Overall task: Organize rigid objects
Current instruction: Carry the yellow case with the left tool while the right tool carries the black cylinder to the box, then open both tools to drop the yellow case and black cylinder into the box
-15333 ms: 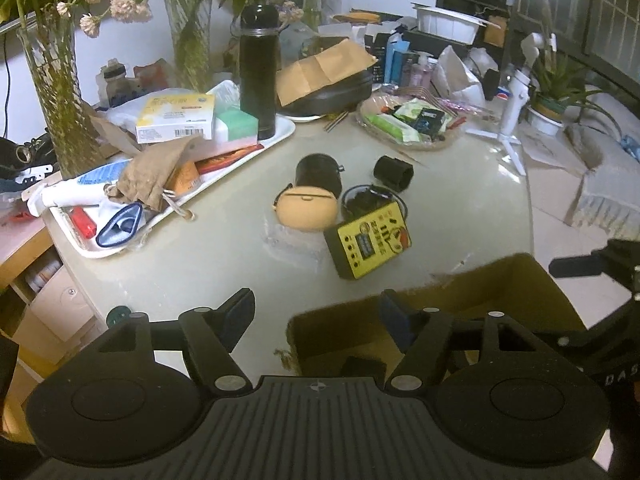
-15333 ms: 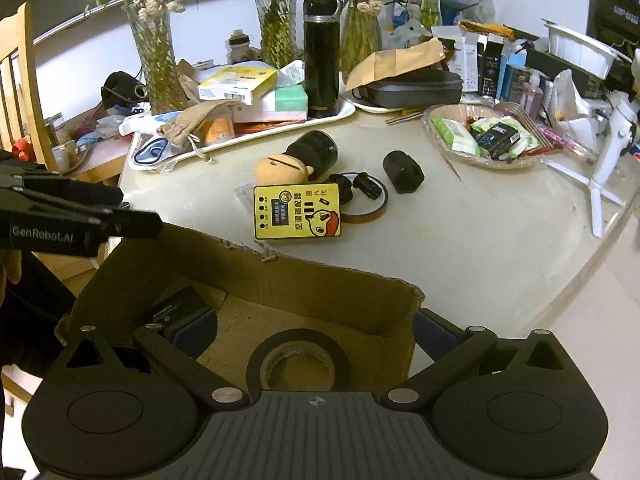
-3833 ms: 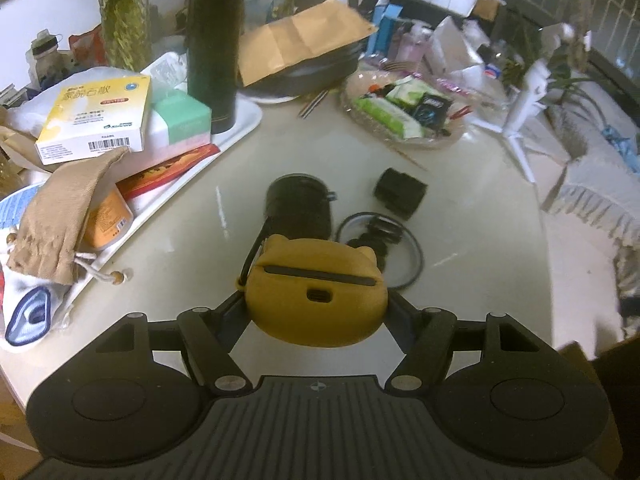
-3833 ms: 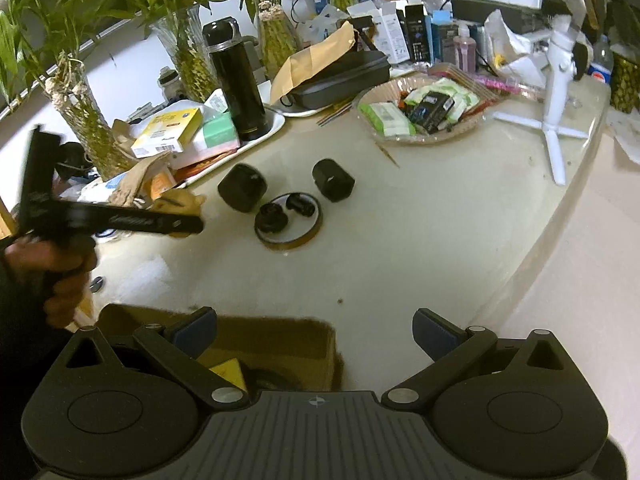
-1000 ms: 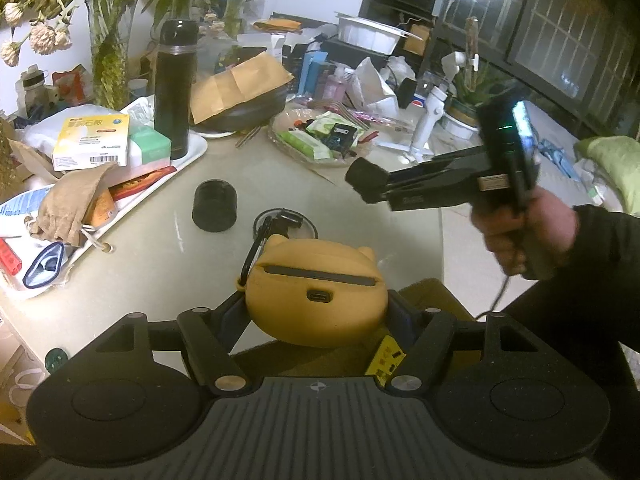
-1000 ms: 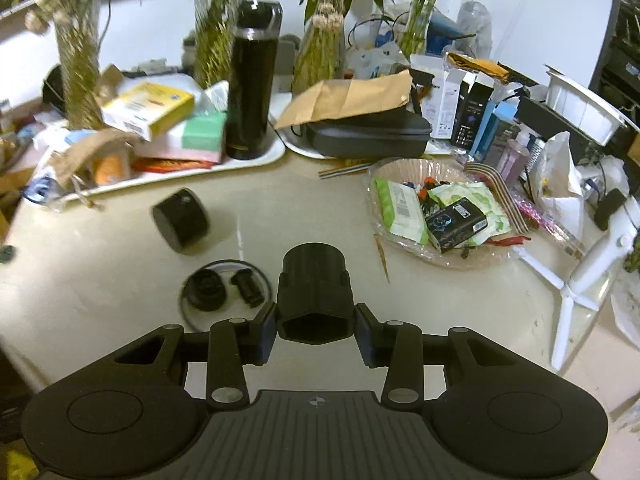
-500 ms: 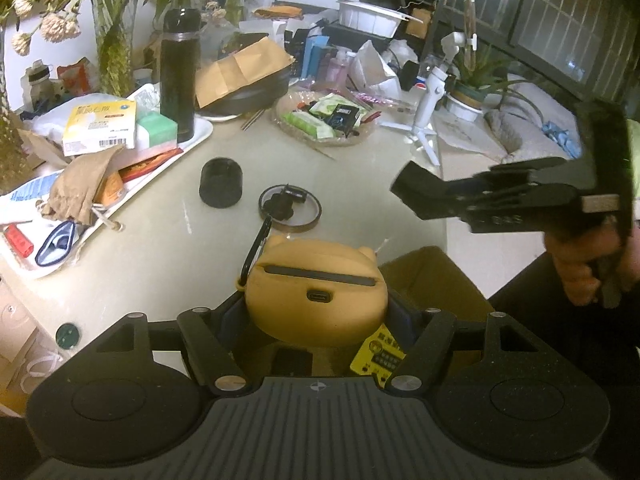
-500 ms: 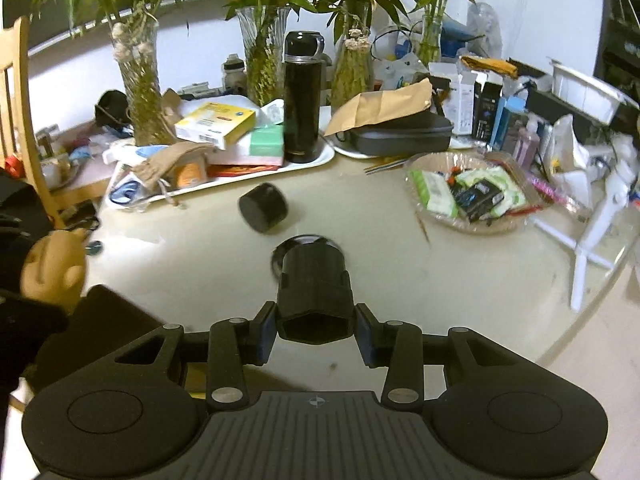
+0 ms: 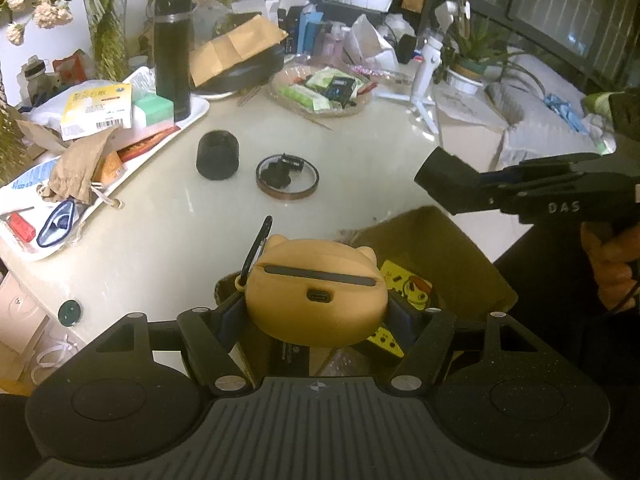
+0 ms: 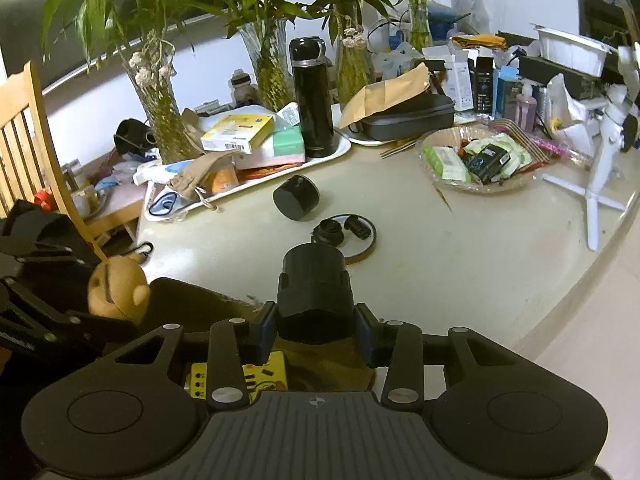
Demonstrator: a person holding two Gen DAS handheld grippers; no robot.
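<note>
My left gripper [image 9: 316, 314] is shut on a tan bear-shaped earbud case [image 9: 316, 300] with a black clip, held above the open cardboard box [image 9: 436, 236]. In the box lies a yellow gadget [image 9: 406, 284]. My right gripper [image 10: 316, 328] is shut on a black cylinder [image 10: 314, 290], also above the box [image 10: 188, 292] at the table's near edge. In the left wrist view the right gripper [image 9: 452, 186] shows at the right, with a hand behind it. On the table lie another black cylinder [image 10: 296, 198] and a tape ring [image 10: 348, 236] with small black parts inside.
A white tray [image 10: 328, 152] at the back left holds boxes, a pouch and a tall black flask [image 10: 312, 100]. A basket of packets [image 10: 476, 160], a white tripod [image 10: 600, 176], vases with plants and a wooden chair [image 10: 28, 132] surround the pale table [image 10: 460, 248].
The right gripper with its black cylinder has drawn back from the table's middle to above the box. The left gripper, still holding the tan case, has edged a little over the box.
</note>
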